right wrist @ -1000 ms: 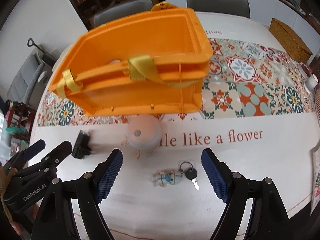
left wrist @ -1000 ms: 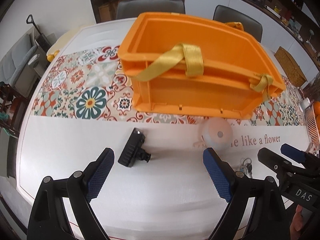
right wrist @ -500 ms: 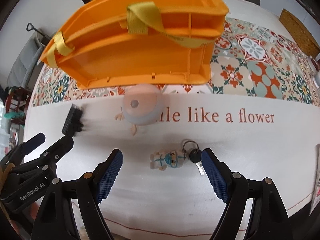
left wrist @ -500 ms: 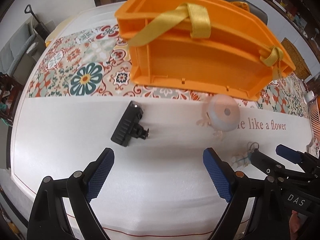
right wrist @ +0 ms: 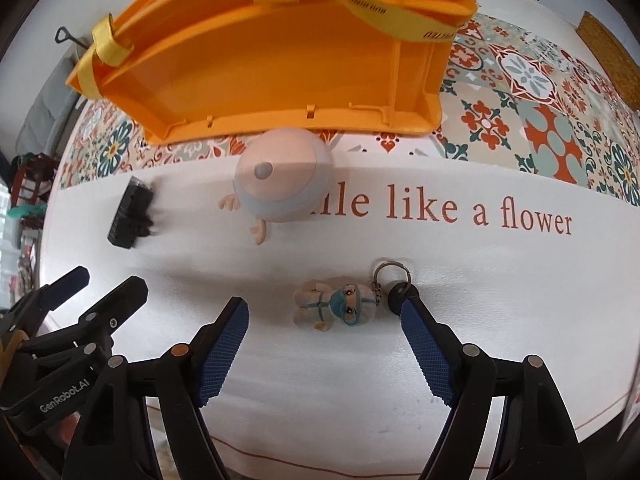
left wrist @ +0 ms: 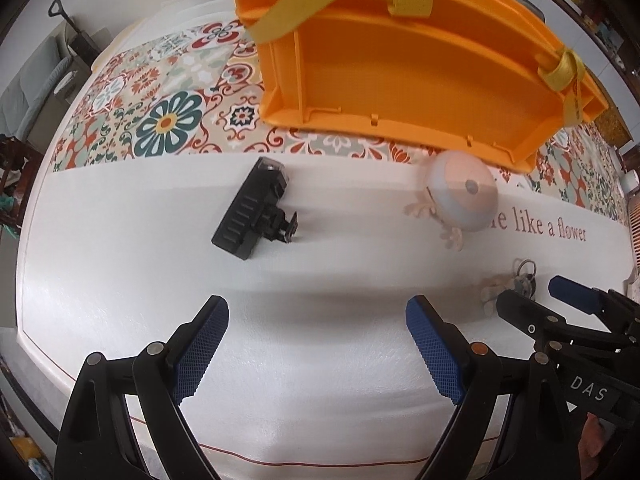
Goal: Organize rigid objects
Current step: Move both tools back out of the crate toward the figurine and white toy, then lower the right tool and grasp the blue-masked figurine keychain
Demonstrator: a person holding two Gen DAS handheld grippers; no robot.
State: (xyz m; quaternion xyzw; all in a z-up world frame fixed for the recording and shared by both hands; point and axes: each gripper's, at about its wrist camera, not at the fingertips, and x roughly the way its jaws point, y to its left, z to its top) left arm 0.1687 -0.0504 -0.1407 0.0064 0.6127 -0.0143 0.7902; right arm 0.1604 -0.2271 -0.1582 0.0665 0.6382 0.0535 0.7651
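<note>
An orange plastic crate (left wrist: 420, 64) with yellow straps stands on the table; it also shows in the right wrist view (right wrist: 280, 60). A black clip-like device (left wrist: 252, 210) lies in front of my left gripper (left wrist: 316, 344), which is open and empty above the white cloth. A round pink-and-grey toy (right wrist: 282, 180) lies by the crate's front. A small masked doll keychain with a key (right wrist: 340, 306) lies between the tips of my open right gripper (right wrist: 324, 344). The black device (right wrist: 130, 214) lies to its left. The right gripper (left wrist: 560, 304) shows at the left view's right edge.
The table carries a white cloth with red lettering (right wrist: 460, 212) and a patterned tile runner (left wrist: 160, 112). A woven box (right wrist: 608, 52) sits far right. The table's front edge (left wrist: 280, 460) is close below the grippers.
Both grippers have moved down and forward toward the table. The keychain now lies between the right gripper's tips, and the black device is nearer the left gripper. Both stay open.
</note>
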